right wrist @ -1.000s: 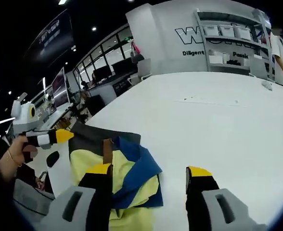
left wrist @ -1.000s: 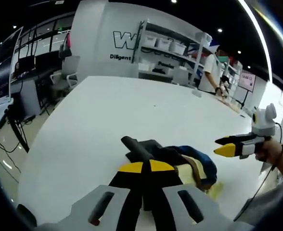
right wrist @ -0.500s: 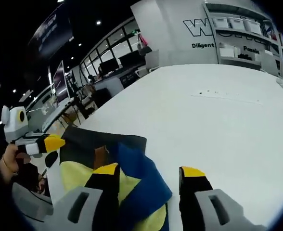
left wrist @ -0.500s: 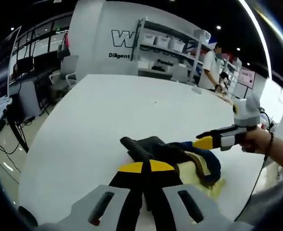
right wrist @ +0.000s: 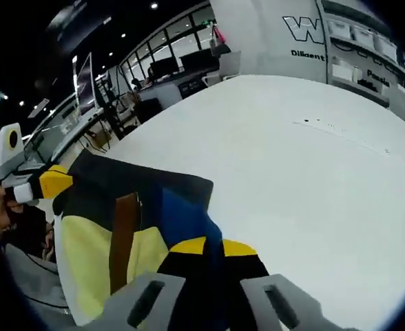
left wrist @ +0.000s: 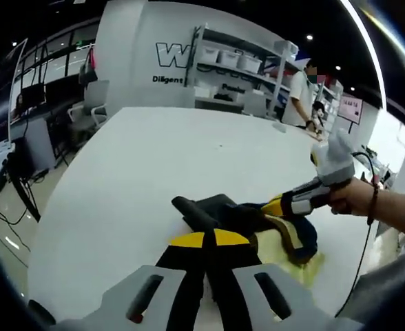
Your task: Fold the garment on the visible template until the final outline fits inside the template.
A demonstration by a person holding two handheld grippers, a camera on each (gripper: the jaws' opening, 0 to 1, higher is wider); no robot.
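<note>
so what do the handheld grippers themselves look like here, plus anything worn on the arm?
Both match: black jaws capped with yellow tips on pale grey bodies with slotted cut-outs, as on the left gripper and right gripper. In the left gripper view, the right gripper's side shows a grey-white body, with a dark cable hanging below the hand. A dark band circles that wrist; a grey sleeve shows at the lower corner.

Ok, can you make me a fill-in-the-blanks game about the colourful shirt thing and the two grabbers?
1. The garment lies on a big ____ table.
2. The right gripper has its jaws ____ on the garment's blue part.
3. The left gripper has yellow tips and its jaws are ____.
4. The stripe between the garment's yellow and blue panels is ____.

Missing words: white; shut; shut; brown
</note>
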